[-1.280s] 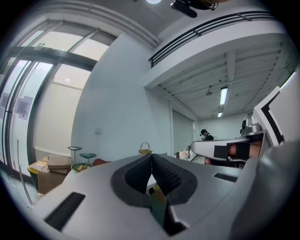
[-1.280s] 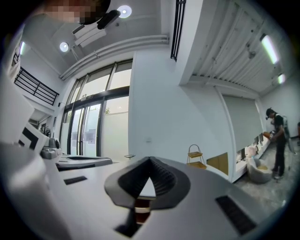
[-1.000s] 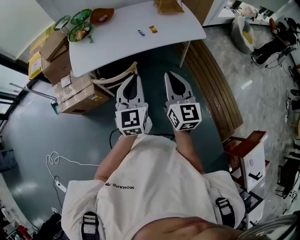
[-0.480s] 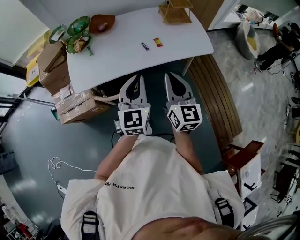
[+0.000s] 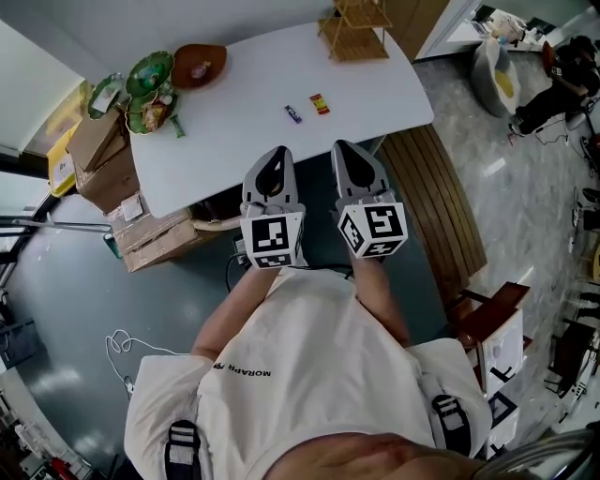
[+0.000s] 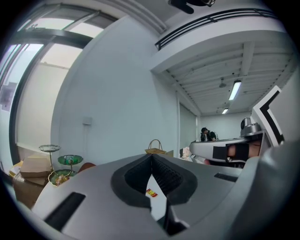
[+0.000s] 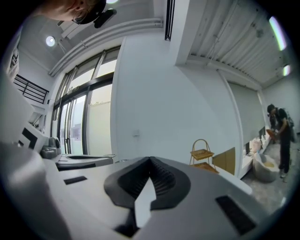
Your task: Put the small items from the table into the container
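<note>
White table (image 5: 244, 103) on a dark floor, seen from above. Two small items lie mid-table, just beside each other but apart: a blue one (image 5: 293, 113) and a red-yellow one (image 5: 319, 103). A wooden tiered basket (image 5: 354, 28) stands at the far right end, well apart from them. A brown bowl (image 5: 211, 56) and green dishes (image 5: 150, 73) sit at the far left end, with cardboard boxes (image 5: 98, 155) on the floor beside it. The left gripper (image 5: 277, 148) and right gripper (image 5: 343, 143) are held side by side at the near table edge, short of the items. Both have their jaws clenched, tips together, with nothing between them.
</note>
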Demonstrator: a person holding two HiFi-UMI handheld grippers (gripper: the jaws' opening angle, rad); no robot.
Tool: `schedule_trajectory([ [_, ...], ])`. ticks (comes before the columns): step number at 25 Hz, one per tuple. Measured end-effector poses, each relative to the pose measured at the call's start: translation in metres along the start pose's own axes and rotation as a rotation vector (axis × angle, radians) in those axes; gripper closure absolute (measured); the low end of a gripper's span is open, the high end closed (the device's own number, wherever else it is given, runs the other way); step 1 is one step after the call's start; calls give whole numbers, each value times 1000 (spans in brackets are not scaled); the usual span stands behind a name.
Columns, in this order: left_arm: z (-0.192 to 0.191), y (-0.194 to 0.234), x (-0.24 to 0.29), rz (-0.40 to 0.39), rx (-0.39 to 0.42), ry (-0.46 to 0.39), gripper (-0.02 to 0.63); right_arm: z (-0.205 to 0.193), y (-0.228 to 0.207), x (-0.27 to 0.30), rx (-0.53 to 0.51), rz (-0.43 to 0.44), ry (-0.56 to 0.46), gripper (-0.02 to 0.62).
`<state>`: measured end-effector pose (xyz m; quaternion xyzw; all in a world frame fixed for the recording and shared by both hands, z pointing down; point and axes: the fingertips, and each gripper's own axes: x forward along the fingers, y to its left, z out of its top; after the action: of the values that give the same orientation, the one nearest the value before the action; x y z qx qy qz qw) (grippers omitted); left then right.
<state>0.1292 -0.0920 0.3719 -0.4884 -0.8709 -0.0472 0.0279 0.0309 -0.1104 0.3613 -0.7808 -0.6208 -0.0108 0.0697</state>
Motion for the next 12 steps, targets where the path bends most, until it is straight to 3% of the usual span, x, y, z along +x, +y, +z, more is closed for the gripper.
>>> schedule_trajectory([
  [12,-10,18,52,13,-40,38,601,-5,-21,49,-1,10,66,581],
])
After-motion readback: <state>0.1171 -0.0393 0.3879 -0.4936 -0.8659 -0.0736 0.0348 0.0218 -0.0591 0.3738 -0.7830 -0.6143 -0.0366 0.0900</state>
